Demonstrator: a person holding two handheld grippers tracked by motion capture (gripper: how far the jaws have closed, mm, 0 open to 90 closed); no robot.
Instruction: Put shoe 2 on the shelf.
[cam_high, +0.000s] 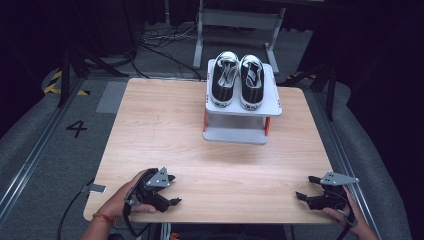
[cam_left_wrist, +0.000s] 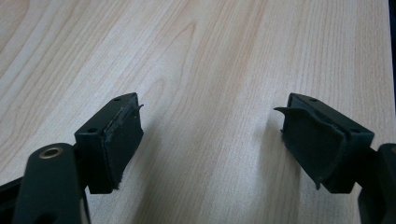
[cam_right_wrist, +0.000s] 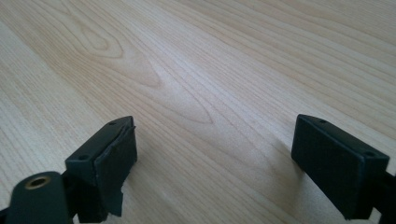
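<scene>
On bench (cam_high: 165, 130), near edge: left tongs (cam_high: 172, 190) and right tongs (cam_high: 303, 187), both released, empty; shoes (cam_high: 237, 80) well apart on rack (cam_high: 270, 107).

The right gripper (cam_right_wrist: 212, 158) has its two black jaws wide apart, with nothing between them, low over the light wooden table (cam_right_wrist: 224, 70).

Far side of the table (cam_high: 165, 125), right of centre, sits a two-level rack (cam_high: 243, 107), and on its top shelf two shoes stand side by side, the left shoe (cam_high: 224, 79) touching or just beside the right shoe (cam_high: 251, 81), toes towards the near edge. Well apart from it, at the near edge, the left gripper (cam_high: 172, 190) rests by the left corner and the right gripper (cam_high: 306, 187) by the right corner, bare tabletop between them.
</scene>
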